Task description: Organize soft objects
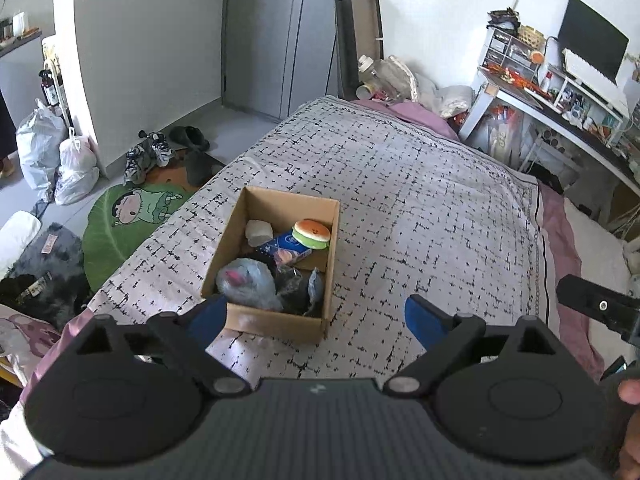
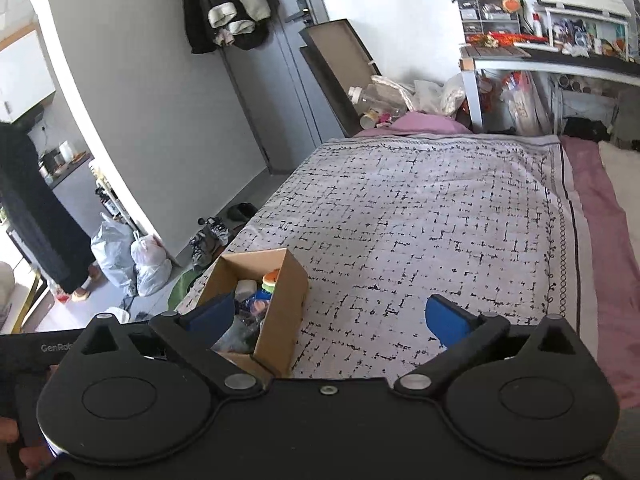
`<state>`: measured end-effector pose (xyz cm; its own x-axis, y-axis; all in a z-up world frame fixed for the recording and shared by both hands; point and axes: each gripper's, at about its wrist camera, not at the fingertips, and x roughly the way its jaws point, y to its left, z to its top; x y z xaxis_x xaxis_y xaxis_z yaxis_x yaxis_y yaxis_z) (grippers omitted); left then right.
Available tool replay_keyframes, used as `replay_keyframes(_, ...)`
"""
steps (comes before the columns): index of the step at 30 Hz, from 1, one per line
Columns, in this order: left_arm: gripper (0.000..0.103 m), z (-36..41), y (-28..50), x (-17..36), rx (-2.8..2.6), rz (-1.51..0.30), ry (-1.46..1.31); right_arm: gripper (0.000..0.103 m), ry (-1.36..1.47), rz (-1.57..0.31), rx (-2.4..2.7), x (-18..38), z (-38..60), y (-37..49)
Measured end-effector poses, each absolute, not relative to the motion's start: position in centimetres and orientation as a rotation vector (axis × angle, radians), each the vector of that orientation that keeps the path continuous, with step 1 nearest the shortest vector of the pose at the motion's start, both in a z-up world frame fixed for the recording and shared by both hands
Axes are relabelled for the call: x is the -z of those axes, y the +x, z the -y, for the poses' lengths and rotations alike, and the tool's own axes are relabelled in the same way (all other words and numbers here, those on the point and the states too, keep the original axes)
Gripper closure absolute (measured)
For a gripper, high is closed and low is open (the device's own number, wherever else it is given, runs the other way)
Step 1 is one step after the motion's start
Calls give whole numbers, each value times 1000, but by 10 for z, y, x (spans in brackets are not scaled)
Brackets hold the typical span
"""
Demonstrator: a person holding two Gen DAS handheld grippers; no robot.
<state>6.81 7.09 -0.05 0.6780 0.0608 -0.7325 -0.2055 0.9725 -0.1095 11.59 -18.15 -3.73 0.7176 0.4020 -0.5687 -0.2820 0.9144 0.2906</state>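
I've got both grippers angled down over the bed: my left gripper spread wide and empty, my right gripper spread wide with nothing between its fingers. One cardboard box sits near the bed's edge, just ahead. Inside I count one burger plush, one blue-grey plush, one blue packet, one pale lump.

box: on bed, near its left edge
in box: burger toy at far end, furry plush at near end
floor mat: left of bed
shoes: beyond mat
desk: right of bed, monitor on it
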Motion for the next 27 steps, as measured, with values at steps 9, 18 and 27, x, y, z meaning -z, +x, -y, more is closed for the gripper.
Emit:
replay_keyframes(9,8,-50,48,-5,-147,-806,-121,0,140,-677,-411,36,189,99)
replay_keyframes(18,8,-48,29,-5,-144,-803,-108,0,97,-681,-436,38,189,86)
replay_keyframes(27,8,-51,21,-6,-134,-789,-113,0,79,-699,-439,44,189,79)
